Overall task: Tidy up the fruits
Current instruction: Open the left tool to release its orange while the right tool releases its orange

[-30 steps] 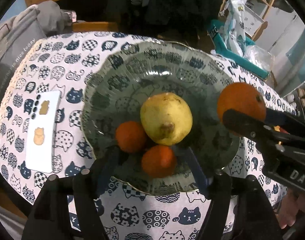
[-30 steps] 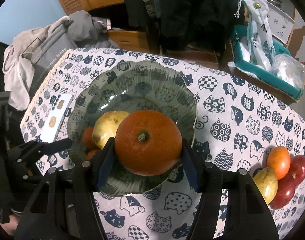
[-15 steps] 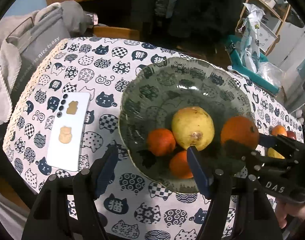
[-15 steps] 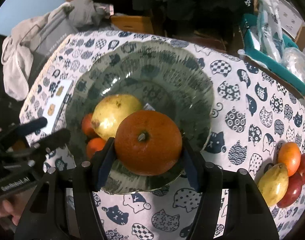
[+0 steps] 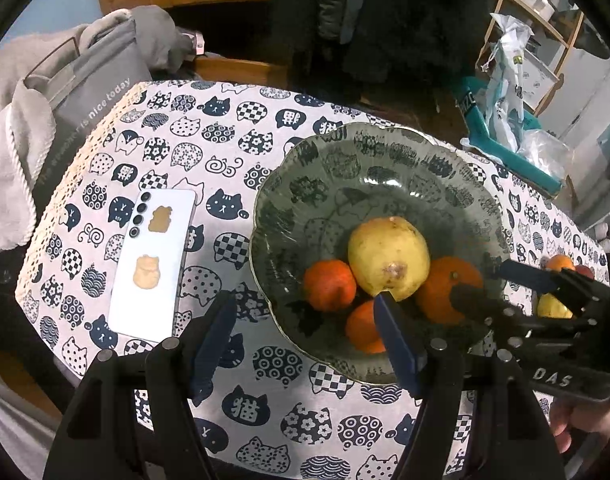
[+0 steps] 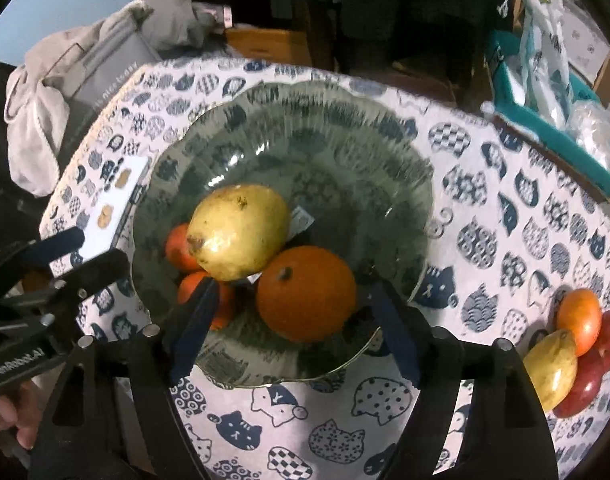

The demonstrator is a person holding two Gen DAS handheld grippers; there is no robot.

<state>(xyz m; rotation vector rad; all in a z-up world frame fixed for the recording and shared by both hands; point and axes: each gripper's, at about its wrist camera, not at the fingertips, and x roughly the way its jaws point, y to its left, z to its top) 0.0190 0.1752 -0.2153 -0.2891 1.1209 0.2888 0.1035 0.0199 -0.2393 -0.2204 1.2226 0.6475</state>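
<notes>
Now, from the left wrist: the left tool [image 5: 305, 340] hangs open and empty over the near rim of the bowl [image 5: 283, 168], with the phone [image 5: 153, 264] beside it on the worktop [image 5: 265, 412].

Over to the right wrist: the right tool [image 6: 293, 334] has just been opening, its jaws standing clear either side of the big orange [image 6: 307, 293], which sits in the bowl against the pear [image 6: 237, 236]. More loose fruit [image 6: 573, 352] waits at the right. My worry is that lifting out carelessly could let a finger clip the orange and roll it toward the rim.
</notes>
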